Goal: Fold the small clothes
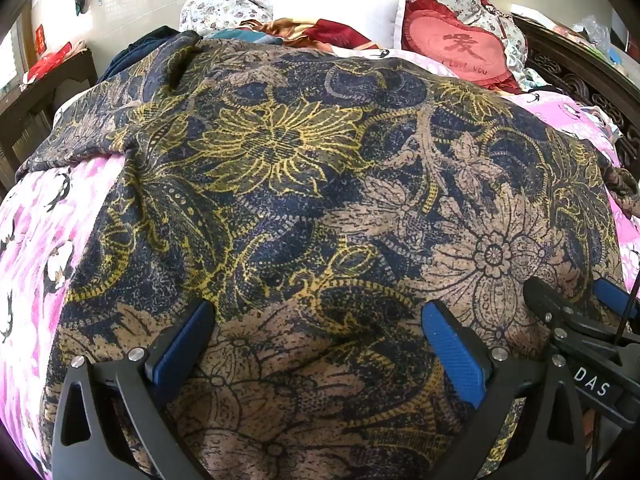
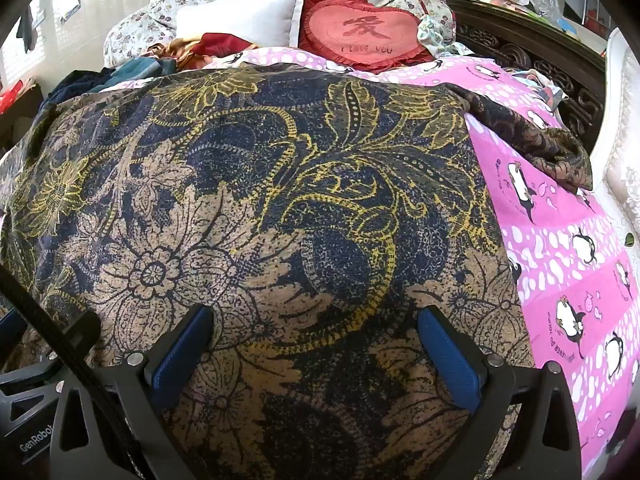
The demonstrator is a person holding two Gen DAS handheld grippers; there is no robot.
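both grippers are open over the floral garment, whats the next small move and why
Probably lower both and close on the near hem. The floral garment lies spread flat on the pink bedsheet, unfolded, and the left gripper and right gripper hover side by side with fingers wide and nothing between them.

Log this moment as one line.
floral garment spread flat on bed | left claw open above it | right claw open above it | nothing held

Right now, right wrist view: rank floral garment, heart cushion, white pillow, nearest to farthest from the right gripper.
1. Floral garment: spread on the bed directly under the open right gripper.
2. Heart cushion and white pillow: both at the head of the bed, cushion right, pillow left; too close to call.
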